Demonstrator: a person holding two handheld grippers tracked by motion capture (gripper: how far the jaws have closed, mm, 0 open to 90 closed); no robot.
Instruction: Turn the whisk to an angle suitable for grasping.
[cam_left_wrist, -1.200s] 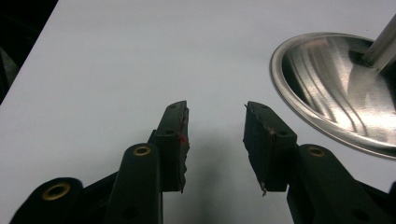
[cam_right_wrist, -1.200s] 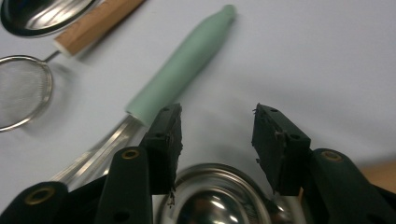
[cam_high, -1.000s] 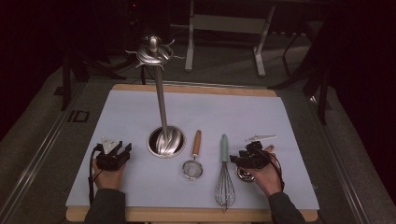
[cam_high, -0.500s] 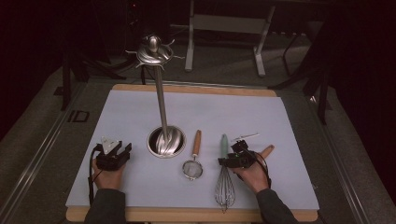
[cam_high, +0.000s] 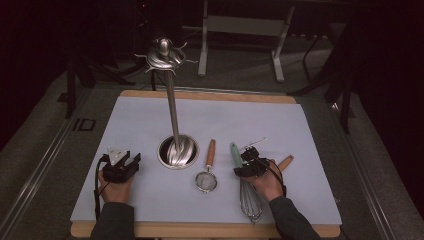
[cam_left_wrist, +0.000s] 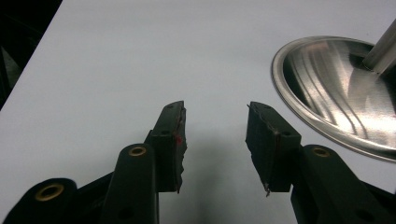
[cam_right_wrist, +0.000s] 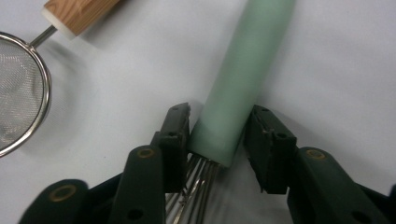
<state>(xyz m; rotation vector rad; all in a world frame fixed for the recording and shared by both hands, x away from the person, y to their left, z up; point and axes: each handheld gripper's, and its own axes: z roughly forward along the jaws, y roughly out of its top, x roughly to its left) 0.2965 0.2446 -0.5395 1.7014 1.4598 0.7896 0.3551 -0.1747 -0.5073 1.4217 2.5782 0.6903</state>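
Note:
A whisk (cam_high: 249, 199) with a pale green handle (cam_right_wrist: 243, 74) lies on the white mat (cam_high: 300, 130), handle pointing away. My right gripper (cam_high: 241, 169) (cam_right_wrist: 218, 126) straddles the lower end of that handle. Its jaws have just been closing and the pads now rest against both sides of it, so it is shut on the whisk. My left gripper (cam_high: 131, 161) (cam_left_wrist: 215, 135) sits low over the mat at the front left, open, with nothing between its pads.
A tall steel utensil stand (cam_high: 172, 105) rises from a round base (cam_high: 177, 150) (cam_left_wrist: 336, 93) just right of the left gripper. A small mesh strainer (cam_high: 206, 181) (cam_right_wrist: 18, 107) with a wooden handle lies left of the whisk. Another wooden handle (cam_high: 286, 162) pokes out beside my right hand.
The right hand moved left from a wooden-handled tool to the whisk, and its jaws narrowed around the green handle. The left hand stayed put.

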